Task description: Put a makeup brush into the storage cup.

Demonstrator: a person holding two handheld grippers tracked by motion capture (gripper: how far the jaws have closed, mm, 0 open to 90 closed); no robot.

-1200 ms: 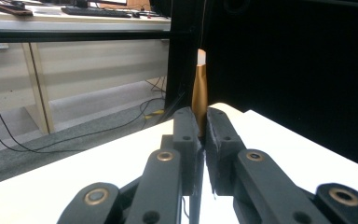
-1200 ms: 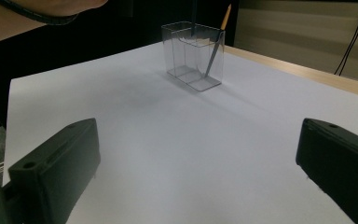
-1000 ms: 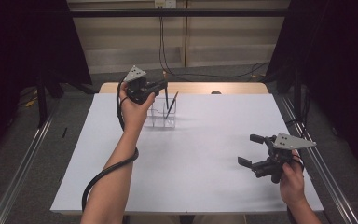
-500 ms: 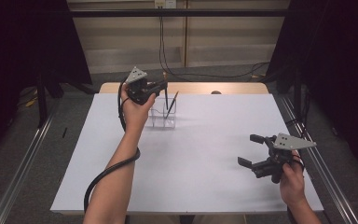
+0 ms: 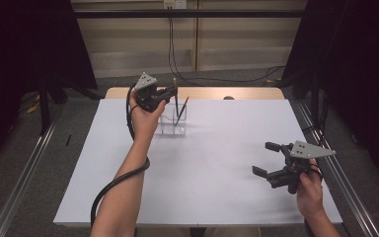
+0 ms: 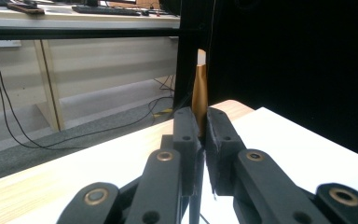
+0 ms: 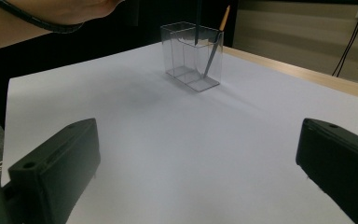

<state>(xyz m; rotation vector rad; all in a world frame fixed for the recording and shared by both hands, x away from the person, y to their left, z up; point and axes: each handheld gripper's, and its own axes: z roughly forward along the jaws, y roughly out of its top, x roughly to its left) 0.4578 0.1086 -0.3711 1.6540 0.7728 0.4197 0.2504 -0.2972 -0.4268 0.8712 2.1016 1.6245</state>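
Between left tool (image 6: 203,133) pads, pencil's (image 6: 199,93) wooden end.

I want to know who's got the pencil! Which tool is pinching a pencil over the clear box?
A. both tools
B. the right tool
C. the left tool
C: the left tool is shut on a pencil above the clear box; the right tool is open and empty.

The table (image 5: 207,197) is covered in plain white, with a light wood edge showing at the far side. The holder (image 7: 192,56) is clear and colourless. The pencil (image 6: 199,88) in the left gripper (image 6: 201,133) is golden brown with a pale end; both grippers are black, the right gripper (image 5: 269,160) topped by a grey plate.
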